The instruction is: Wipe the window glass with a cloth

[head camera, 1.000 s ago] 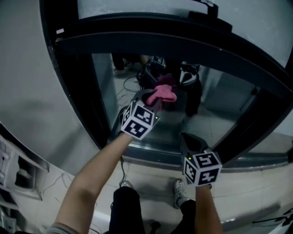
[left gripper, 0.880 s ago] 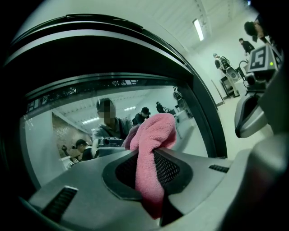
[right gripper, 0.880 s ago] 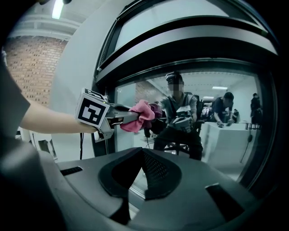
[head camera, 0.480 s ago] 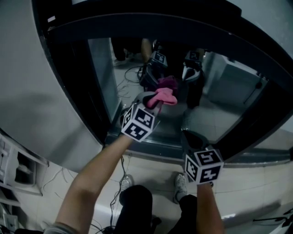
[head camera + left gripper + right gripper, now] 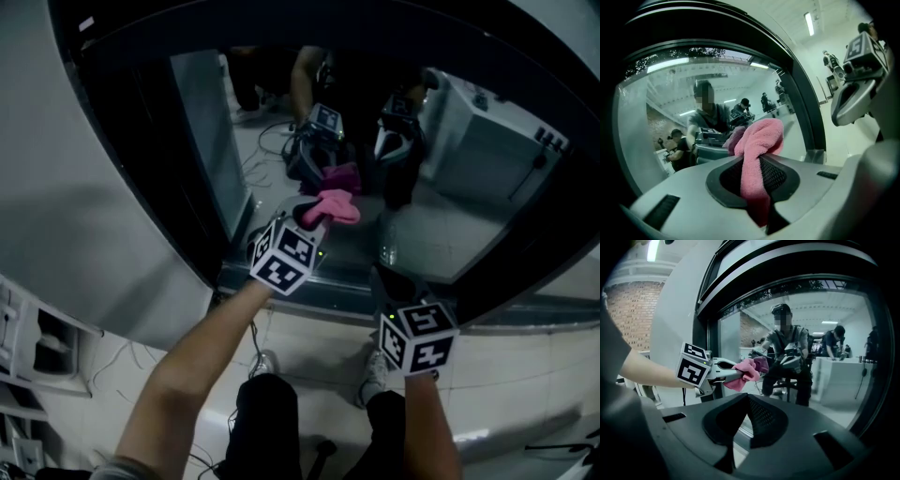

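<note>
Left gripper [image 5: 312, 212]: is reaching up to the pane with its jaws clenched on the cloth, which is filling the gap between the pads and bulging out past the tips.
Cloth [image 5: 333, 206]: pink and fluffy, is pressing against the window glass [image 5: 450, 234] low on the pane, near the left upright of the frame [image 5: 141, 141]; its darker reflection is meeting it at the surface.
Cloth from the left gripper's own camera [image 5: 757, 140]: is running down between the two pads and folding over at the top.
Right gripper [image 5: 394, 281]: is hanging lower and to the right of the left one, jaws pressed together with nothing between them, pointing at the bottom edge of the pane and well apart from the cloth.
Window glass, other views [image 5: 834, 380]: is mirroring the person and both grippers.
Frame: dark, is curving around the pane.
Forearms [image 5: 187, 375]: are stretching up from below, bare.
</note>
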{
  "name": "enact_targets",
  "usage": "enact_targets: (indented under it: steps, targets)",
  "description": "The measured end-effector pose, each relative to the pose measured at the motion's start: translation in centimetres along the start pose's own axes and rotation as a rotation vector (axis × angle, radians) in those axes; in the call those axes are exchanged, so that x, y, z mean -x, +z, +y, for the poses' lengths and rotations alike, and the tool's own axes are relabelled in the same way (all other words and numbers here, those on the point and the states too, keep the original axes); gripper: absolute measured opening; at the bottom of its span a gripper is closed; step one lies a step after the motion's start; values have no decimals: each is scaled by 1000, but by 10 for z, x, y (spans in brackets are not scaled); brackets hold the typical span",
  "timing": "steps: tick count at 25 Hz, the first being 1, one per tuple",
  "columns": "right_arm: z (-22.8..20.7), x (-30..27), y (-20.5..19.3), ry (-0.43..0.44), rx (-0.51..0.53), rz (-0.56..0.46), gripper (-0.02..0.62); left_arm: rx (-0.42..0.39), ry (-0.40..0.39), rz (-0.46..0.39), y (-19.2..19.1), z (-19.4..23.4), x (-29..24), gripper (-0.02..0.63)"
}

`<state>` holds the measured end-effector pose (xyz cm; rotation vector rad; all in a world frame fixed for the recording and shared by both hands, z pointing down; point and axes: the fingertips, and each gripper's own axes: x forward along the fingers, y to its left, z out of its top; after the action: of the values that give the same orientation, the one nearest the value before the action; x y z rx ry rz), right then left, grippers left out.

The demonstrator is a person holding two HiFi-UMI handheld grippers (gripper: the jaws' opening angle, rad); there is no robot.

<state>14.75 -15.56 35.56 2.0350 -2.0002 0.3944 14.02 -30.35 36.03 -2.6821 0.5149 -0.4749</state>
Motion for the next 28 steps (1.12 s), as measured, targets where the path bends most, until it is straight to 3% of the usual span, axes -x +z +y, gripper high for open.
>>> enact_targets:
  steps: [28]
  targets:
    - [4, -57, -92, 45, -81, 122, -2, 75, -114, 126, -123, -64, -31, 55]
